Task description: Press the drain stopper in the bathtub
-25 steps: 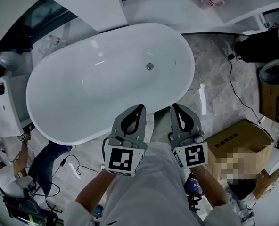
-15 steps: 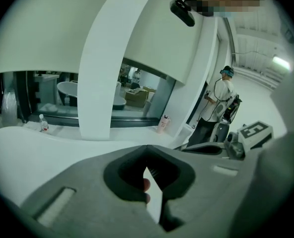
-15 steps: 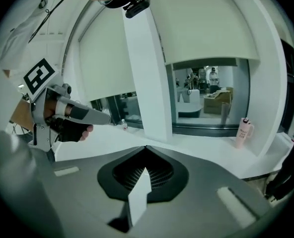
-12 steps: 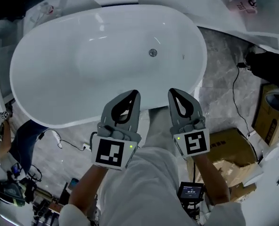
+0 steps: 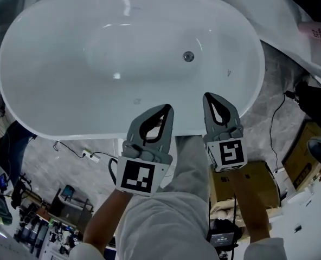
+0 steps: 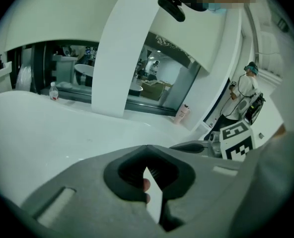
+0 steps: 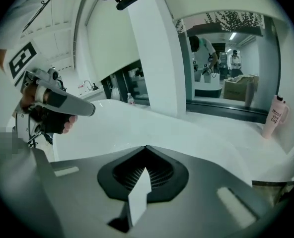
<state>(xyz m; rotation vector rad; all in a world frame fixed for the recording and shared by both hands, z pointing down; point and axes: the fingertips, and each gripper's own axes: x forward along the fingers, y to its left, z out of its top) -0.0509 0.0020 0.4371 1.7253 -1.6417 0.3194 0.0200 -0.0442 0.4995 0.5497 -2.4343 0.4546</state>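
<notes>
Shows hand-held gripper (image 6: 147, 148), jaws closed tip to tip. Looks across white tub (image 6: 62, 128) toward pink bottle (image 6: 183, 114) on far ledge (image 6: 137, 115).

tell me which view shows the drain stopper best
The head view: it looks down into the bathtub, with the drain stopper unobstructed on its floor. Neither gripper view shows it, only white tub surface beyond the jaws.

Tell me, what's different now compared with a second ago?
The person has leaned in over the bathtub, which now fills more of the head view. Both the left hand-held gripper and the right hand-held gripper have come forward over its near rim. Unchanged: both shut and empty, drain stopper untouched.
</notes>
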